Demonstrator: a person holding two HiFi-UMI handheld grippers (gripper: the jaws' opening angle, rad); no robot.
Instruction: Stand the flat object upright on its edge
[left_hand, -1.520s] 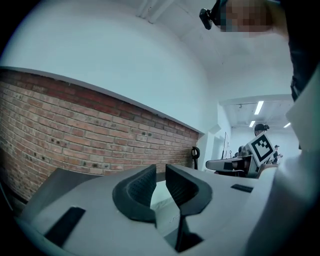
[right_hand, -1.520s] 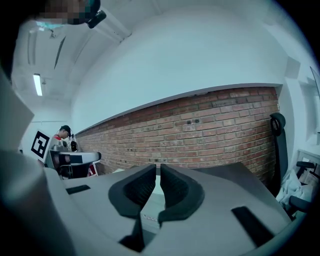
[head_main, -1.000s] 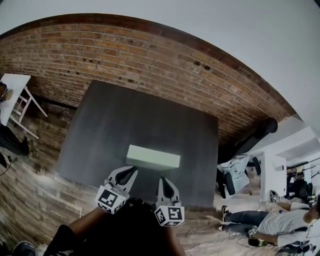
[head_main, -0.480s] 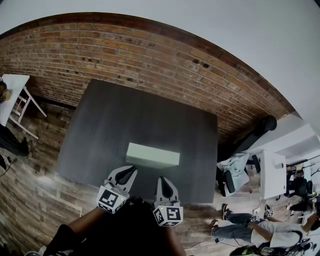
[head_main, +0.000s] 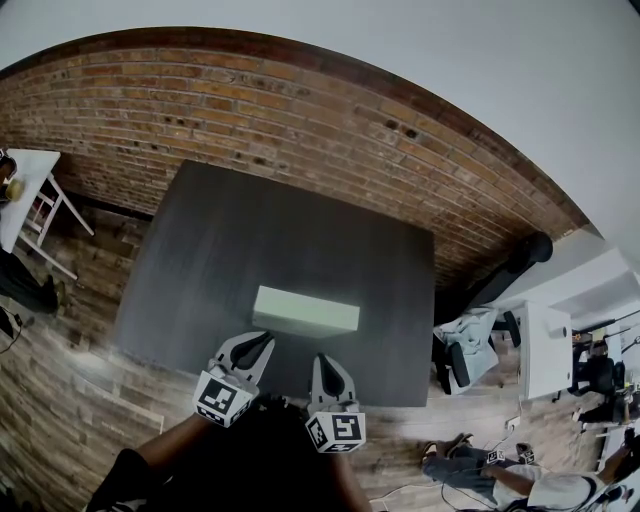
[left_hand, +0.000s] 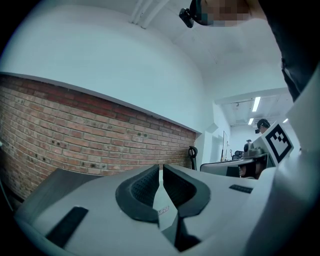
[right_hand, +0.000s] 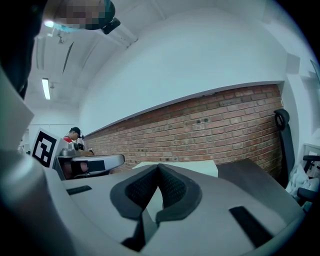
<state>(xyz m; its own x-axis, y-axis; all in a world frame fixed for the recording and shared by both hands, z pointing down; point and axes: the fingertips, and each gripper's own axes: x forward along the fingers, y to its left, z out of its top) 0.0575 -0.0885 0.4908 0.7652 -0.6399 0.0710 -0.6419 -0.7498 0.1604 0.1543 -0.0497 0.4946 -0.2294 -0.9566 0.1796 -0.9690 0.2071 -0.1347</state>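
Block of pale mint-white material, flat and rectangular (head_main: 305, 312), lies on its broad face on the dark grey rectangular table top (head_main: 250, 230), in the half of the table nearest the person and a little right of the table's middle, with its long side running across the head view. It is not on its edge, and neither gripper touches it. The left gripper (head_main: 260, 345), a pale grey tool with dark ribbed pads and a marker cube at its back, hovers just short of the block's near left corner and points roughly level toward it. In the left gripper view its jaws are drawn together to a thin slit with nothing pinched between them, and only a sliver of the pale block shows beyond the tips. The right gripper (head_main: 326, 362), built the same way, hangs just beside the left one, close to the block's near long side and right of its middle. In the right gripper view its pads meet at the tips and hold nothing, and the block's pale top shows just behind them. Dark-sleeved arms reach in from the bottom of the head view to both tools. A red brick wall (head_main: 250, 110) runs behind the table, and brown wooden plank flooring (head_main: 60, 380) lies around it.
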